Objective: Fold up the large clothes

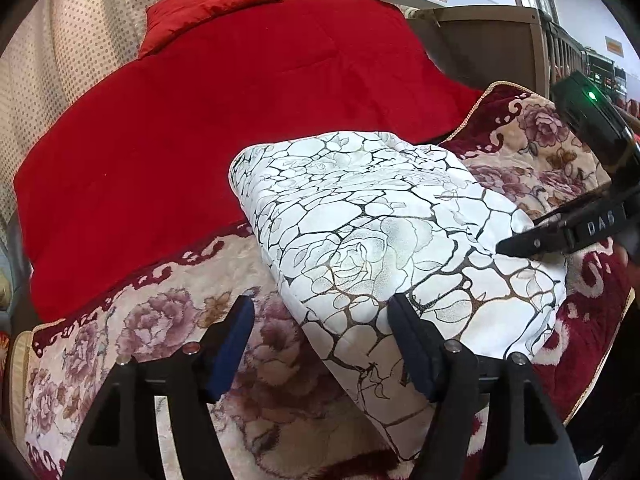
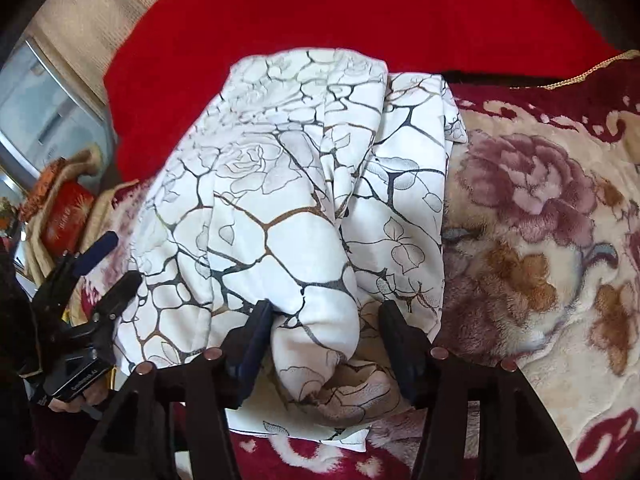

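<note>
A folded white garment with a black vein-and-rose print lies on a floral plush blanket, its far end touching a red quilt. The right gripper straddles the garment's rolled near fold, jaws parted, pads not pressing. The left gripper hovers at the garment's left edge, jaws wide, holding nothing

Garment: white folded cloth with dark branching lines and rose outlines, lying on a plush floral blanket.
Right gripper: jaws apart, straddling a rolled fold, pads not pressing.
Left gripper: at the cloth's left edge, jaws apart.
Behind: red quilted cover.
</note>
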Demonstrator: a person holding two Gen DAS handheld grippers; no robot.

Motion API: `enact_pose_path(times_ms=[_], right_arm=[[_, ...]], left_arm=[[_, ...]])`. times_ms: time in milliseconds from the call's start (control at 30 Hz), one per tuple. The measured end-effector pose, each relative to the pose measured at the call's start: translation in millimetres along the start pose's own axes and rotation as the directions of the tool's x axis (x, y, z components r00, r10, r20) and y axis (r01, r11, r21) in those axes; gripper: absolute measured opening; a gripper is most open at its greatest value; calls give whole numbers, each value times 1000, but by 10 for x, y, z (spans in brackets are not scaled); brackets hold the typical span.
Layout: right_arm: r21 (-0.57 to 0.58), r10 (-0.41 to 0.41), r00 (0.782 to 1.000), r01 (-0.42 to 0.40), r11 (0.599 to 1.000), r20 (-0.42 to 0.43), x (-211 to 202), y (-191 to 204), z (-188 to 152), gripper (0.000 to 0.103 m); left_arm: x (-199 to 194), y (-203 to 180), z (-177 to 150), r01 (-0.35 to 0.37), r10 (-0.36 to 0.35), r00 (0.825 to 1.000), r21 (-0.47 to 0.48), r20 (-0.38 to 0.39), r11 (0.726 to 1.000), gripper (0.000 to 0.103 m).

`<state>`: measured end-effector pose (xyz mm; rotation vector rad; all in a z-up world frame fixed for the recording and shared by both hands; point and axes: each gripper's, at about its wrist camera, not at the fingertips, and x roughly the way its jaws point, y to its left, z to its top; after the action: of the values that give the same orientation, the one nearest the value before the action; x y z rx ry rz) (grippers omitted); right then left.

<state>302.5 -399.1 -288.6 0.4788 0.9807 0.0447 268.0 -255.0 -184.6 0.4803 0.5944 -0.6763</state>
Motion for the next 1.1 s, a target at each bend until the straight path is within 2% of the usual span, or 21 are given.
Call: enact_pose_path(times_ms=[67,167,233,300,367,400,533,600,733,833,900,1000,1100], right_arm=[[-12,-8,1000,8,1000,16,-21,0,-27,59],[-10,-3,1000,3,1000,29,-30,-21,-49,60],[-5,8,999,-8,1000,35,-28,-43,-46,61],[-7,10,999,-9,1000,36,-39,-55,-36,61],[-14,7,1000,-6,1000,28,0,3,-38,61],[-17,8,1000,-8,1000,18,-17,5,-15,61],[2,42,999,-42,999,-30,-205,1,216,61],[0,53,998,-53,999,20,-397,27,349,61],[11,55,990,-57,998,130,-568,89,661,61],[67,55,989,-65,996,134,-328,26,827,58],[121,47,994,-59,991,103,-55,-64,857,40],[198,73,997,-78,977,34,357,-246,799,39],[231,100,994,-107,967,40,336,-309,762,38]], left_arm=[[-11,75,75,34,-34,999,-33,-11,999,72],[-72,268,236,76,-73,997,-134,28,988,72],[-34,365,327,70,-64,997,-182,39,981,73],[126,389,391,31,-30,1000,-204,6,979,74],[393,319,386,-17,4,997,-176,-74,984,75],[488,259,367,-45,32,996,-155,-86,987,76],[505,103,379,-111,106,992,-84,-61,990,76],[503,84,367,-124,121,991,-64,-53,990,76],[521,165,350,-96,90,994,-104,-59,990,76],[505,148,343,-92,86,995,-110,-57,990,76],[507,145,331,-90,85,995,-108,-54,990,76],[521,149,322,-79,73,996,-108,-56,991,76],[518,164,316,-78,73,996,-105,-52,991,76]])
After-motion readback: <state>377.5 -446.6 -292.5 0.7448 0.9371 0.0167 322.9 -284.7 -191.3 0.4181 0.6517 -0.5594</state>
